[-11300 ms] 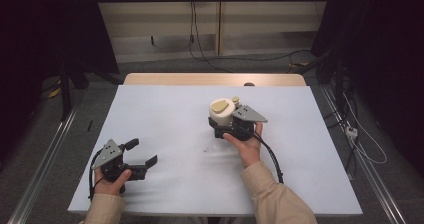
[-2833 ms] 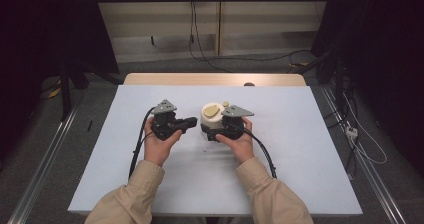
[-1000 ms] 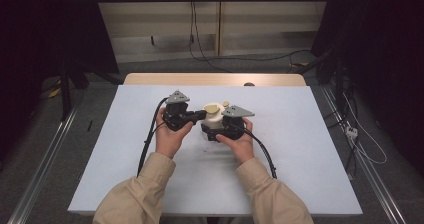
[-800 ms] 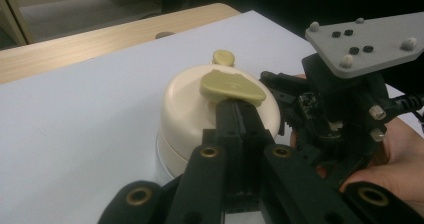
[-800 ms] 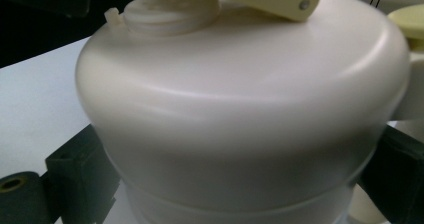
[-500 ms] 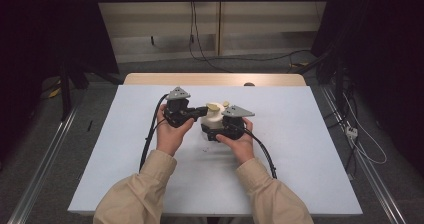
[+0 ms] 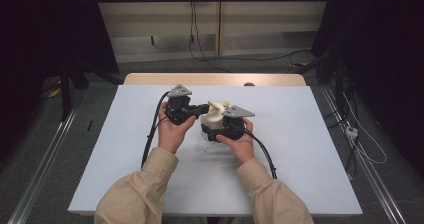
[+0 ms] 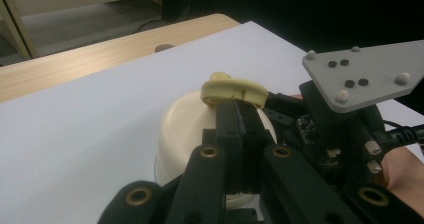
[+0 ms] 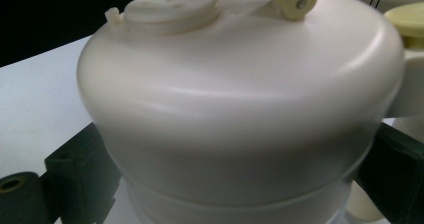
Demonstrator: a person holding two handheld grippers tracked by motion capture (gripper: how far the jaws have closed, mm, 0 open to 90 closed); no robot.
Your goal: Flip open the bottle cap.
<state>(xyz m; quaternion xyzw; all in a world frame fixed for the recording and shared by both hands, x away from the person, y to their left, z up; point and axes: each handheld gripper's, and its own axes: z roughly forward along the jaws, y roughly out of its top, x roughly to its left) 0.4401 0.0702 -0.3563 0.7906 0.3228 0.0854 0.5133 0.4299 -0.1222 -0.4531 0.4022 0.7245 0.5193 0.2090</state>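
The left gripper, jaws pressed narrow together, sat with its tips right under the yellow tab on top of a cream pot; whether the tips pinched the tab's edge or merely touched it could not be told from the left gripper view. The right gripper clamped the pot's body between wide-set jaws, as its own view showed, the black pads bearing on either flank below the domed lid. Seen from above, the pot stood near the middle of the white table, held just in front of the right hand; the left hand came in from the pot's left, so the tab lay straight ahead of the left gripper, along the line of its jaws, and nearer to it than to the right. The tab's long side ran crosswise to those jaws; any lift or pull, by this reading, would fall to the left gripper while the right steadied the pot.
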